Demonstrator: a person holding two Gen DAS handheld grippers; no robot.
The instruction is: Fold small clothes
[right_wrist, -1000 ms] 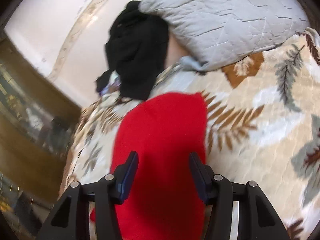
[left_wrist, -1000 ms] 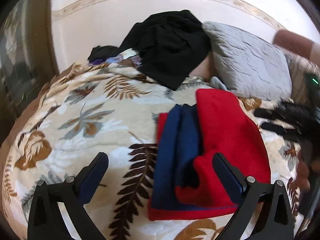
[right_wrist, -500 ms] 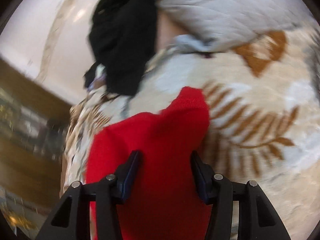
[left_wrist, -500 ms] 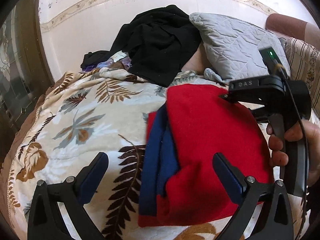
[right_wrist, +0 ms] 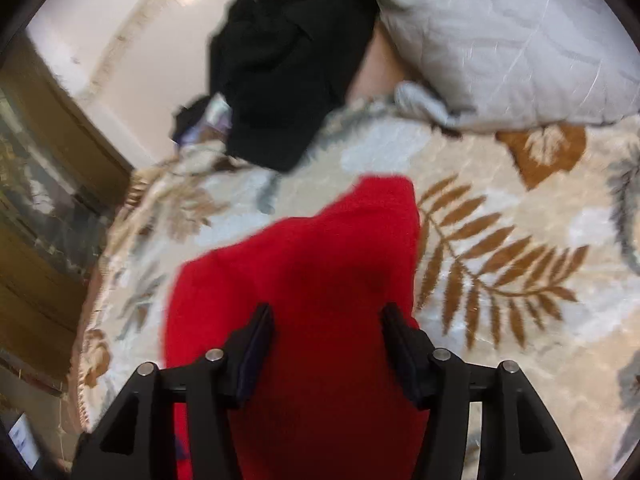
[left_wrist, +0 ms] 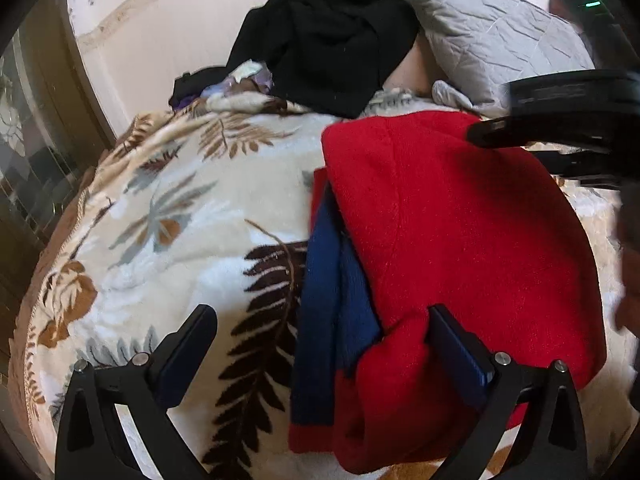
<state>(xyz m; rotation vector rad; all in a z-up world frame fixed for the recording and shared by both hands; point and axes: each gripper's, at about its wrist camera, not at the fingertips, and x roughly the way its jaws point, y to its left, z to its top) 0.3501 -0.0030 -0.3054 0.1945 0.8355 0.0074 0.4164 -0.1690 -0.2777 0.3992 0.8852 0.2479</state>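
Left wrist view, we see our left hand-held gripper (left_wrist: 320, 344) spread wide over a fuzzy red top (left_wrist: 460, 240) with blue lining, soft leafy blanket (left_wrist: 160, 220), right hand-held gripper (right_wrist: 326, 340) just easing apart above the red cloth.

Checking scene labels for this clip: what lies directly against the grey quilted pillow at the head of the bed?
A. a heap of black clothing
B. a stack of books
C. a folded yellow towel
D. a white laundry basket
A: the heap of black clothing is piled against the left side of the grey quilted pillow, beyond the red and blue garment.
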